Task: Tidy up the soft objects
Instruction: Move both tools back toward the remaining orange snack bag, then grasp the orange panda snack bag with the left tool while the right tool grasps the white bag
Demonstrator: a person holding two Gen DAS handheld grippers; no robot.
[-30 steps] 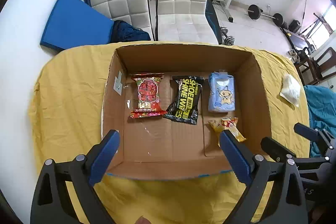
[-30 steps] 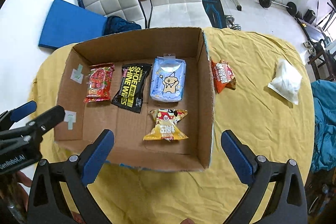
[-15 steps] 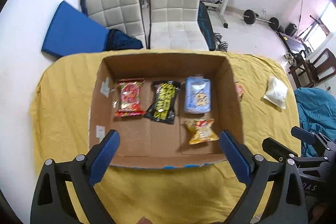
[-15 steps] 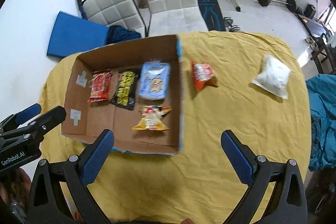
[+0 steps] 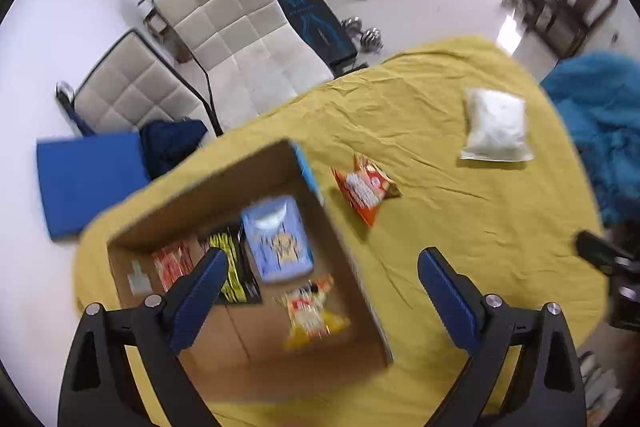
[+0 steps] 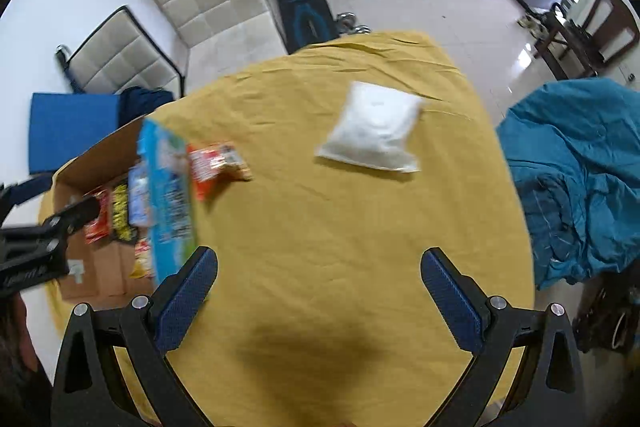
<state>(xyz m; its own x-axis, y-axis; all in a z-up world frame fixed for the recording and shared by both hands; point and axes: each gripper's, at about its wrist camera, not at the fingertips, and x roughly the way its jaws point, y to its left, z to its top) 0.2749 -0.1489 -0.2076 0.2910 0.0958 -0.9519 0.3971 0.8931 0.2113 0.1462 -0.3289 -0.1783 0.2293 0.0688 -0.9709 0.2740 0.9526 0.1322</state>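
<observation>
A cardboard box [image 5: 344, 259] on the yellow tablecloth holds a red packet [image 5: 172, 263], a black and yellow wipes packet [image 5: 230, 259], a blue tissue pack [image 5: 276, 239] and a yellow snack bag [image 5: 312, 311]. An orange snack bag [image 5: 364, 189] lies on the cloth just right of the box; it also shows in the right wrist view [image 6: 214, 163]. A white pouch [image 5: 496, 125] lies further right, and also shows in the right wrist view [image 6: 374, 127]. My left gripper [image 5: 320, 283] is open and empty over the box's right wall. My right gripper [image 6: 318, 287] is open and empty over bare cloth.
The yellow cloth [image 6: 340, 227] covers the round table. A teal fabric heap [image 6: 580, 179] lies off the table's right edge. Two white padded chairs [image 5: 240, 27] and a blue mat [image 5: 88, 179] stand beyond the far edge, with gym weights behind.
Both grippers have swung to the right. The box has slid toward the left of each view, and the orange bag and white pouch have come toward the centre. Both stay open.
</observation>
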